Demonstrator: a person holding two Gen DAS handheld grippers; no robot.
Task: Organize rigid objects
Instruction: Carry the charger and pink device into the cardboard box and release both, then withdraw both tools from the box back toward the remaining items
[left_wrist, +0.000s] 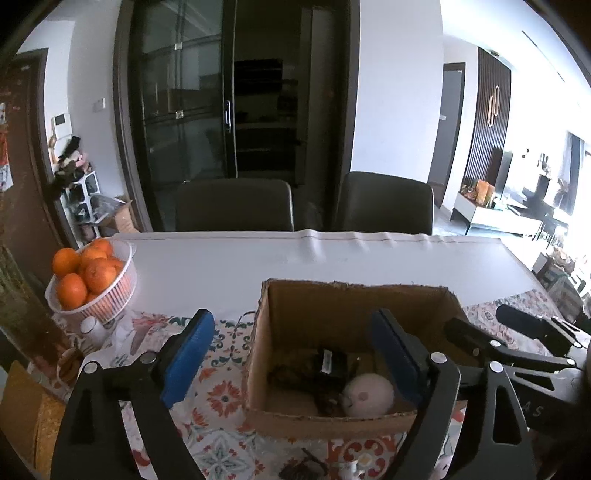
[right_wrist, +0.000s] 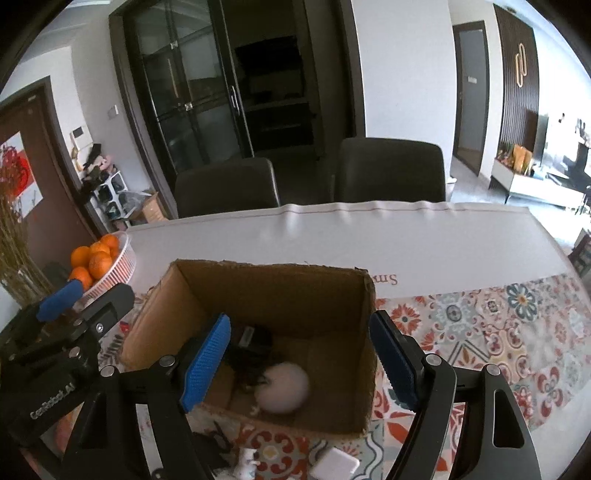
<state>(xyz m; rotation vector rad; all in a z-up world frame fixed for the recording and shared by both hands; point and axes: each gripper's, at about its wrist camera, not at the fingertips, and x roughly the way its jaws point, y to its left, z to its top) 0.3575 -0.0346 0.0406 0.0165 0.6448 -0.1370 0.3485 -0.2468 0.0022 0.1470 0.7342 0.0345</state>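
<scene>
An open cardboard box (left_wrist: 317, 310) (right_wrist: 273, 291) stands on the patterned tablecloth. Inside lie a white round object (left_wrist: 367, 395) (right_wrist: 284, 386) and a black device (left_wrist: 330, 363) (right_wrist: 253, 341) with dark bits around it. My left gripper (left_wrist: 295, 362) is open and empty, its jaws spread over the box's left wall. My right gripper (right_wrist: 303, 363) is open and empty above the box's inside. The right gripper also shows in the left wrist view (left_wrist: 480, 336); the left one shows in the right wrist view (right_wrist: 85, 299). A small white figurine (right_wrist: 246, 461), a white block (right_wrist: 334, 467) and a dark item (left_wrist: 303, 467) lie in front of the box.
A white basket of oranges (left_wrist: 92, 280) (right_wrist: 107, 258) stands at the table's left, with a small white jar (left_wrist: 92, 328) beside it. Two dark chairs (left_wrist: 234, 203) (left_wrist: 384, 201) stand behind the white table's far edge (left_wrist: 332, 236).
</scene>
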